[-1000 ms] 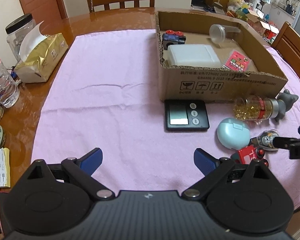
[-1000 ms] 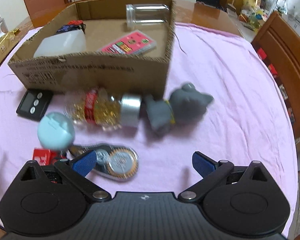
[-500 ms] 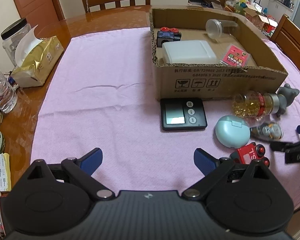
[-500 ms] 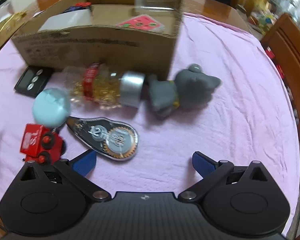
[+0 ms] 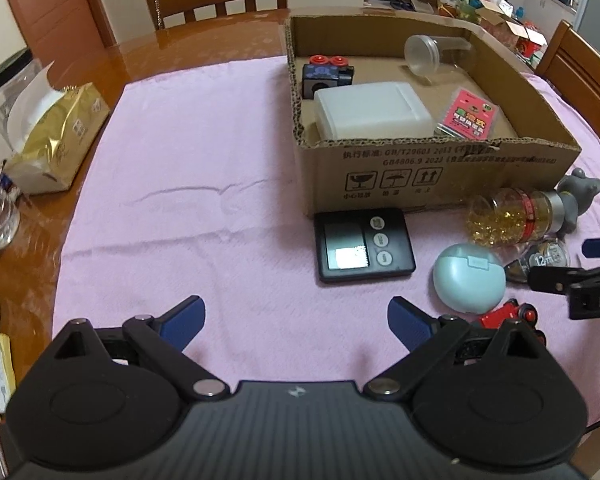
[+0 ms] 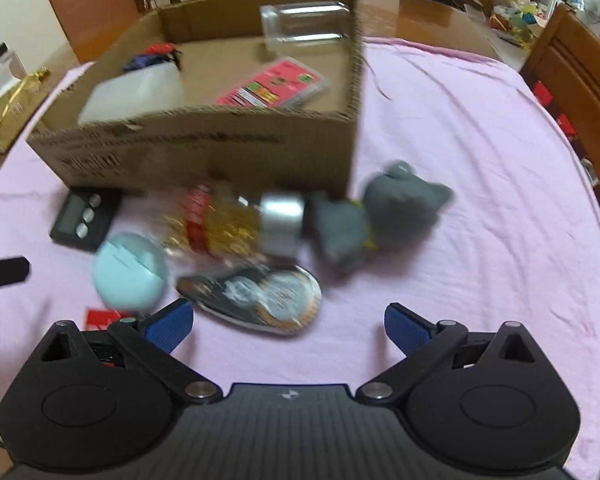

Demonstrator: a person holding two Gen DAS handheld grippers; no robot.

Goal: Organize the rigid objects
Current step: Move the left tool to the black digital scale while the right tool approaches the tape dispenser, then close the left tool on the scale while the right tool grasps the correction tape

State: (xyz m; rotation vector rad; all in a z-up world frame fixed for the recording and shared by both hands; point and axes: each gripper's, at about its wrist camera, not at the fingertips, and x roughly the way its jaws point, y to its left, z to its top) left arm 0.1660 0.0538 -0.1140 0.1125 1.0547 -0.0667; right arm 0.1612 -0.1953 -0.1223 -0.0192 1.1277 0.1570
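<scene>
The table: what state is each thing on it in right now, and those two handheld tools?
Left tool: open, empty.
Right tool: open, empty.
Cardboard box: open-topped, partly filled.
Clear jar: on its side in the box.
White container: closed, in the box.
Capsule bottle: capped, lying on the cloth.
Pocket scale: flat outside the box.
Teal case: closed.

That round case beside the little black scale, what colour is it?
The round case is pale mint blue-green, seen sharpest in the left wrist view.
</scene>
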